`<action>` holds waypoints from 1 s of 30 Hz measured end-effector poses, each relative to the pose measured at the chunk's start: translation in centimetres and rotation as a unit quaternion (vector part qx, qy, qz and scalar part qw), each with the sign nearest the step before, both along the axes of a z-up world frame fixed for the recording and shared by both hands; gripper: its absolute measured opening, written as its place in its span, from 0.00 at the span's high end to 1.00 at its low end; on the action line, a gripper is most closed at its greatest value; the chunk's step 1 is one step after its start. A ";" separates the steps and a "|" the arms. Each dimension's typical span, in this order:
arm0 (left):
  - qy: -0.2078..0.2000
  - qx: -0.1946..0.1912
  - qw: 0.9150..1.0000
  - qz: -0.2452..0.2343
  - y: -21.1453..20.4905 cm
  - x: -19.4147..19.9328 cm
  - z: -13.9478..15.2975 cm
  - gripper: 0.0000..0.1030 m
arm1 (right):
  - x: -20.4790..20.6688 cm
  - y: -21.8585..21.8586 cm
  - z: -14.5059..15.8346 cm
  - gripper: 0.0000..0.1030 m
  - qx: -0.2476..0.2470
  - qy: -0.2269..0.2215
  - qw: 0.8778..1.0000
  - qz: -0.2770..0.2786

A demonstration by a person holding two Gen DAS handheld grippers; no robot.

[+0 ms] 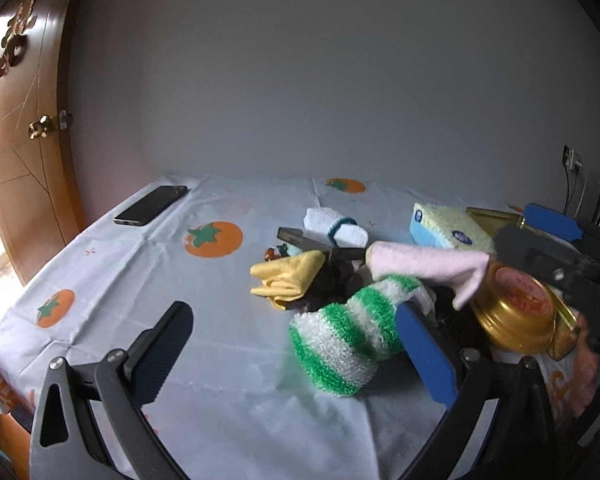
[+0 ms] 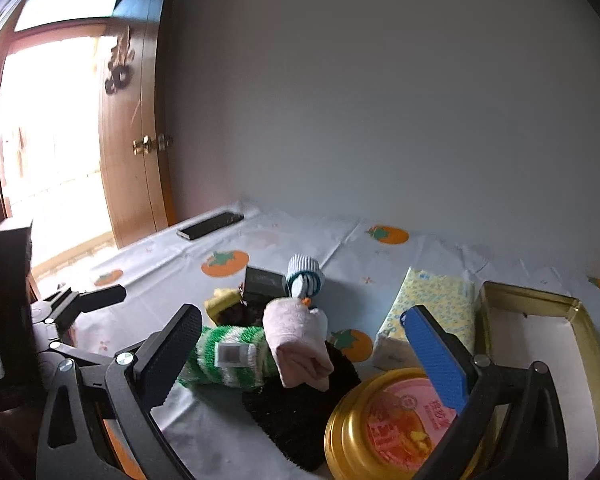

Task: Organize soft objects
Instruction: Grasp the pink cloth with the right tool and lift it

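- A plain grey wall backs a table under a pale cloth printed with orange fruit; a wooden door fills the left edge of the left wrist view, and a dark phone lies at the cloth's upper left
- The soft things sit heaped at centre frame: a green-and-white striped sock, a folded yellow cloth, a dark fuzzy piece beneath them, and a white rolled sock behind
- In the left wrist view the right claw at the right edge seems to pinch a pale pink cloth, yet in its own view its jaws stand wide apart, so I cannot tell its state
- The left claw is open, its blue pad touching the striped sock
- A round gold tin sits just beside the pile, an open gold tray at the right, a yellow tissue pack between
- Risks, as I judge them: the pink cloth could snag the striped sock and drag the heap, or a claw could knock the tin off the near edge
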State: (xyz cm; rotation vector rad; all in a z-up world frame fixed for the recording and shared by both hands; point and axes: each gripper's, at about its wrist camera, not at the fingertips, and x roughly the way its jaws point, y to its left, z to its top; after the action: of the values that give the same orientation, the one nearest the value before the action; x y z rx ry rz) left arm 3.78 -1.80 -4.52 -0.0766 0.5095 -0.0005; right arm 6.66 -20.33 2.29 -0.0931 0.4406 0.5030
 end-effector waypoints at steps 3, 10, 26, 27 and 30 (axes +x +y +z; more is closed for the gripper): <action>0.000 0.003 1.000 -0.003 -0.3 0.3 -0.4 0.01 | 1.3 1.0 -1.1 0.02 -0.022 0.019 1.000 0.011; 0.007 -0.002 1.000 -0.005 -0.2 0.7 -1.1 0.00 | 3.4 2.0 -3.1 0.37 -0.052 0.076 0.995 0.030; 0.022 0.021 0.998 -0.047 -3.2 2.5 -1.9 0.01 | 2.1 0.4 -2.6 0.86 0.016 0.056 0.997 0.047; 0.029 0.022 0.998 -0.048 -3.4 2.9 -2.0 0.01 | 2.0 0.4 -2.5 0.86 0.016 0.055 0.997 0.047; 0.044 0.031 0.997 -0.060 -4.0 3.8 -2.5 0.00 | 1.7 0.1 -2.4 0.86 0.022 0.043 0.998 0.044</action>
State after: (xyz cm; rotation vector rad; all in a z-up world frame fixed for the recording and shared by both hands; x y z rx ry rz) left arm 7.62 -5.83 -7.02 0.0141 0.6020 -0.0992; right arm 8.36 -20.21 -0.09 -0.0477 0.5115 0.6050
